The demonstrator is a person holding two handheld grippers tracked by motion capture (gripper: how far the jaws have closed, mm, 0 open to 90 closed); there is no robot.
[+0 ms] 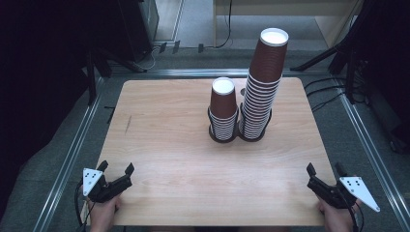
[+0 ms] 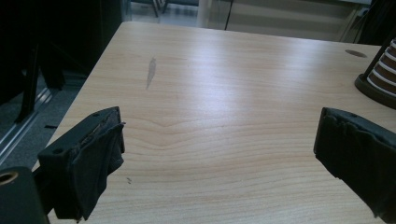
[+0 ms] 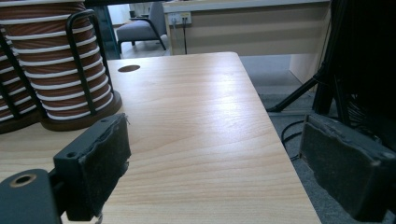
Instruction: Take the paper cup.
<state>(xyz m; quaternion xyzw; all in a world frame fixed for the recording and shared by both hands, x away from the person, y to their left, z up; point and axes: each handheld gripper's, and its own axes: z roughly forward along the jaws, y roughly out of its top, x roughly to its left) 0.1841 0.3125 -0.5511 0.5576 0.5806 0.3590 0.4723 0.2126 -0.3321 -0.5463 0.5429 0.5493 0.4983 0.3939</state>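
Two stacks of brown paper cups, upside down with white bottoms showing on top, standing side by side in a black wire holder [image 1: 240, 133] on a pale wooden table [image 1: 164, 125], toward the far side and a little right of centre. Short stack [image 1: 223, 108] on the left of the holder, tall stack [image 1: 263, 87] touching distance to its right and rising well above it, leaning slightly; wire uprights around the lower cups, apparently there to keep both columns from toppling.

Left hand-held gripper [image 1: 116, 170] at the near left corner of the table, well apart from the holder and down to its left, jaws spread wide with nothing between them, only bare wood ahead in the left gripper view and the holder's base at the right edge [image 2: 373, 88]. Right hand-held gripper [image 1: 325, 170] at the near right edge, well apart from the holder and down to its right, likewise released and empty, bare pads [image 3: 105, 163] apart in the right gripper view and the tall stack's ringed rims [image 3: 60, 70] close on the left.

Both held low, level and symmetrical, jaws aimed toward the cups: judged a ready stance before any reach, probably for lifting a cup off one stack, the open jaws suiting a wide, light, easily crushed cup wall
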